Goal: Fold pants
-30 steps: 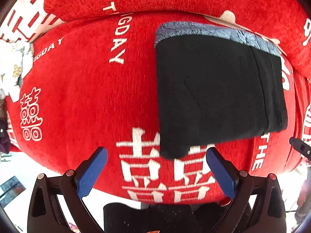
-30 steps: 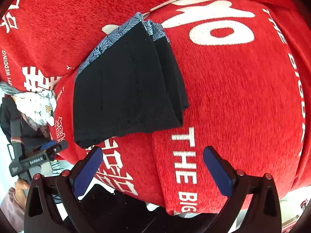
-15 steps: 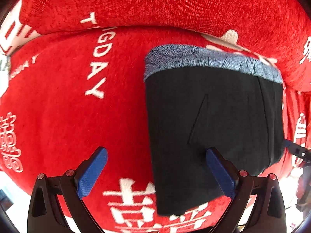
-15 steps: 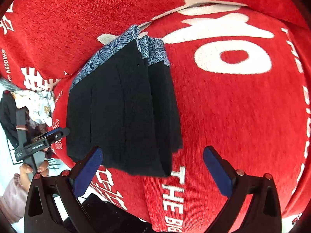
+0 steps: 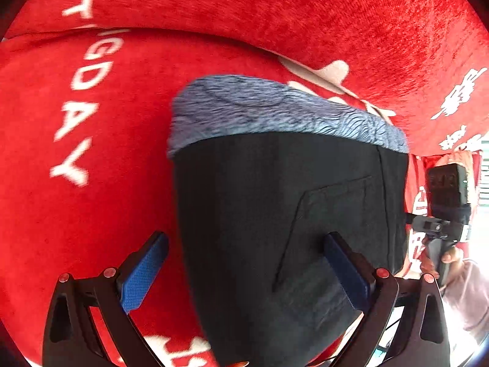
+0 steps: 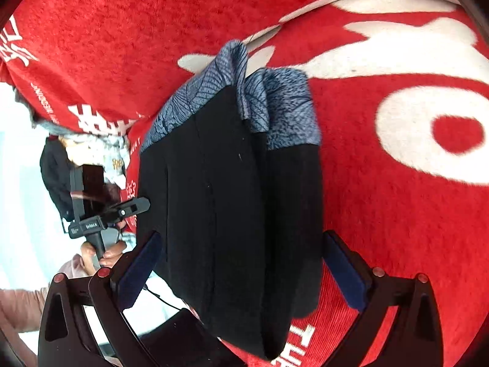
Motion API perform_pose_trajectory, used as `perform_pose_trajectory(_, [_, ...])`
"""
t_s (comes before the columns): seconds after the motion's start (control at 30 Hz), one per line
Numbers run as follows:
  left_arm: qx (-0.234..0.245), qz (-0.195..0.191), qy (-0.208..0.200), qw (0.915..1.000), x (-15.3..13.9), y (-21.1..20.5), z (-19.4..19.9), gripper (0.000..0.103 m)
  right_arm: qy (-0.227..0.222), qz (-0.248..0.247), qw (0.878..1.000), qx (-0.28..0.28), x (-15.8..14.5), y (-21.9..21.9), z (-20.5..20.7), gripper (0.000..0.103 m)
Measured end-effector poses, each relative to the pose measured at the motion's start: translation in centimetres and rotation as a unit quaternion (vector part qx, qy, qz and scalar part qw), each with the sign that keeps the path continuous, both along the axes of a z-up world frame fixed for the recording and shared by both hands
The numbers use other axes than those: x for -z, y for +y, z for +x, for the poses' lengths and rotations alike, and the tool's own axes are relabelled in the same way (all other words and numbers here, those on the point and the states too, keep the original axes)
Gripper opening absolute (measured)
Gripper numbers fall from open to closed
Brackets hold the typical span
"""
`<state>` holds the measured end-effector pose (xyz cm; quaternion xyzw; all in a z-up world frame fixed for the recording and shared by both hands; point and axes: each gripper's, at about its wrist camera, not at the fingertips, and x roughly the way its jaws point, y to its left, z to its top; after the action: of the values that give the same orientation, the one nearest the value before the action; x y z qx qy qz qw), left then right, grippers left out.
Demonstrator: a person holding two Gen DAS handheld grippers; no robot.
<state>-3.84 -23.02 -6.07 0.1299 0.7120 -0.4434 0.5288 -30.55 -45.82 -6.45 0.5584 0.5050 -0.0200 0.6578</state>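
The folded black pants (image 5: 275, 220) with a blue-grey patterned waistband (image 5: 275, 113) lie on the red blanket (image 5: 91, 214). My left gripper (image 5: 244, 266) is open, low over the near left part of the pants; its left finger is over the blanket, its right finger over the fabric. In the right wrist view the pants (image 6: 232, 208) show as a stacked fold with the waistband (image 6: 244, 98) at the far end. My right gripper (image 6: 241, 269) is open and straddles the near end of the fold.
The red blanket with white lettering (image 6: 397, 214) covers a cushioned surface that rises at the back (image 5: 275, 15). The other hand-held gripper shows at the right edge (image 5: 443, 214) and at the left (image 6: 101, 211). A pile of other clothes (image 6: 61, 168) lies far left.
Both grippers have moved forward and down toward the pants, which now fill the space between their open fingers. The pants have not moved.
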Motion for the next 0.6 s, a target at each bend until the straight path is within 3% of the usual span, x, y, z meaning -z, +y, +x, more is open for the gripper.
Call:
perform_pose_trajectory(0.17, [0.0, -0.004, -0.004, 1.0, 0.4, -1.3, -1.6, 0.102, -0.011, 0.025, 1.0, 0.016, 1.3, -0.4, 0.6, 0.102])
perform_pose_trajectory(0.2, [-0.001, -0.002, -0.007, 1.0, 0.4, -1.5, -1.7, 0.102, -0.009, 0.031, 0.999, 0.03, 1.5, -0.7, 0.4, 0.096])
perform_pose_trajectory(0.23, [-0.006, 0.0, -0.008, 1.0, 0.4, -1.7, -1.8, 0.102, -0.005, 0.034, 0.999, 0.042, 1.6, -1.0, -0.1, 0.071])
perform_pose_trajectory(0.3, [-0.015, 0.008, -0.006, 0.9998, 0.6, -2.3, -2.1, 0.101, 0.017, 0.032, 0.998, 0.056, 2.0, -1.1, -0.6, 0.06])
perform_pose_trajectory(0.43, [-0.013, -0.006, -0.02, 0.9997, -1.8, -1.3, -2.4, 0.072, 0.006, 0.023, 0.998, 0.061, 0.6, -0.6, -0.8, 0.049])
perform_pose_trajectory(0.53, [-0.015, -0.017, -0.025, 0.9994, -3.3, -0.5, -2.4, 0.062, -0.007, 0.025, 0.997, 0.066, -0.9, -0.2, -1.0, 0.046])
perform_pose_trajectory(0.6, [-0.015, -0.023, -0.024, 0.9993, -4.3, 0.3, -2.3, 0.061, -0.016, 0.03, 0.997, 0.07, -1.9, 0.3, -1.2, 0.046])
